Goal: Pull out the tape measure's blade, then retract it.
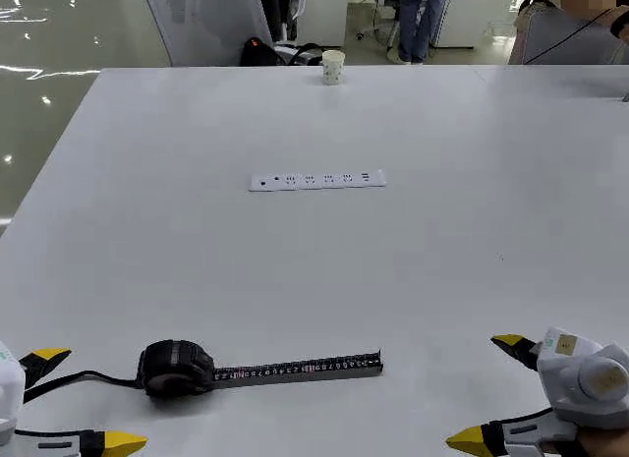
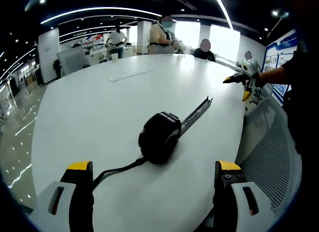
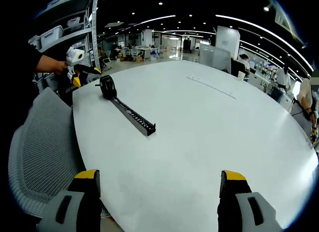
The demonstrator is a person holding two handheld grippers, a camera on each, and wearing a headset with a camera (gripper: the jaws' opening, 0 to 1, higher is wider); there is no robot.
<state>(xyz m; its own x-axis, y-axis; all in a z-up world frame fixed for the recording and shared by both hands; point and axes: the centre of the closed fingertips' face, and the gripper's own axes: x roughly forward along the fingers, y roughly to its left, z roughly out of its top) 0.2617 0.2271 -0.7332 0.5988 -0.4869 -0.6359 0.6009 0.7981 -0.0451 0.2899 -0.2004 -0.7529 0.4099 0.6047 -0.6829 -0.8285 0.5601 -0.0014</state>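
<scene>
**A:** Where is the tape measure (image 1: pixel 175 368)?

**B:** It is on the white table (image 1: pixel 314 270), near the front edge. In the head view its black case sits low and left, and the blade (image 1: pixel 300 369) is out, lying flat and running right from the case.

**A:** Is anything holding it?

**B:** No. The left gripper (image 1: pixel 86 398) is just left of the case with its yellow-tipped jaws spread wide and nothing between them but the case's black strap (image 1: pixel 88 380). The strap trails from the case toward that gripper. I cannot tell whether it touches a jaw.

**A:** And the other one?

**B:** The right gripper (image 1: pixel 488 390) is at the lower right, well apart from the blade's tip. Its jaws are also spread and it grips nothing.

**A:** What do the gripper views add?

**B:** The left gripper view looks straight at the case from close behind, with the blade pointing away. The right gripper view looks at it from the blade's end, with the case far off. Both also show a grey mesh chair (image 3: pixel 40 142) against the table's edge.

**A:** And the head view?

**B:** It shows a white power strip (image 1: pixel 316 180) mid-table and a paper cup (image 1: pixel 333 67) at the far edge.
</scene>
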